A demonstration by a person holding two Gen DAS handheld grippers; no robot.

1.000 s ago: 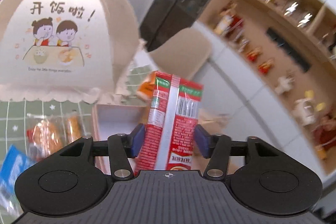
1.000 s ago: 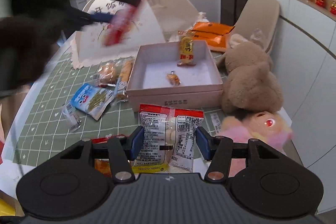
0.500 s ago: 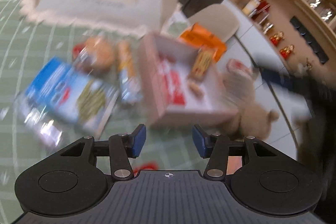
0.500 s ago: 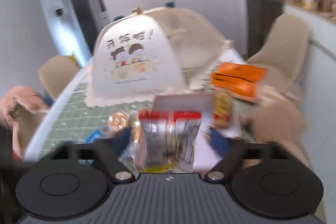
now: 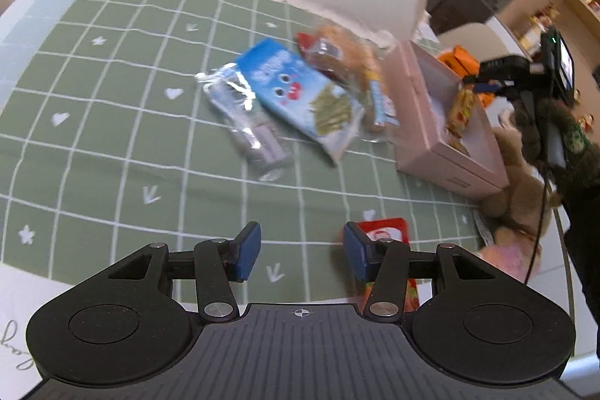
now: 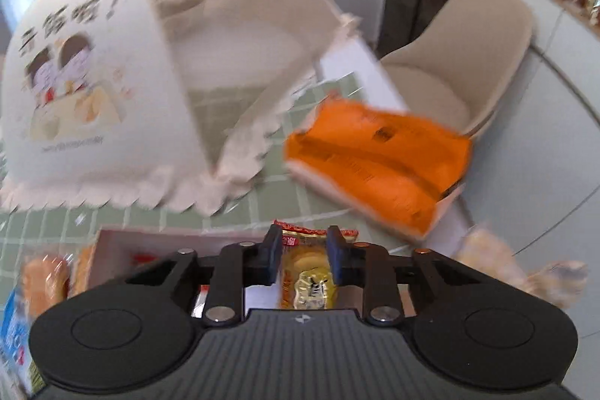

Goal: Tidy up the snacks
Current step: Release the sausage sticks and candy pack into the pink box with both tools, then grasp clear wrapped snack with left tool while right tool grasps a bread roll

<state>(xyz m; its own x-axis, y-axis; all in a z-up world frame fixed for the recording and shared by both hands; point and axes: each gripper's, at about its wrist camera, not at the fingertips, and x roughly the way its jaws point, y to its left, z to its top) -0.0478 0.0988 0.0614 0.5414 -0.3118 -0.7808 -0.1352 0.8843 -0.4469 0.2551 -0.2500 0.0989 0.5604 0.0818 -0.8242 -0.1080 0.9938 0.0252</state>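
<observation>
Right gripper (image 6: 303, 259) jaws just closing, clamped on yellow snack packet (image 6: 305, 274) inside pink box (image 5: 442, 122) near surface's far-right edge — left gripper (image 5: 298, 252) open, empty, above green mat (image 5: 112, 137).

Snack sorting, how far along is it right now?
Partly done. A few packets already lie in the pink box. The right gripper has just closed on a yellow snack packet over the box. The left gripper is open and empty. The blue packet, silver packet and red packet remain on the tablecloth.
</observation>
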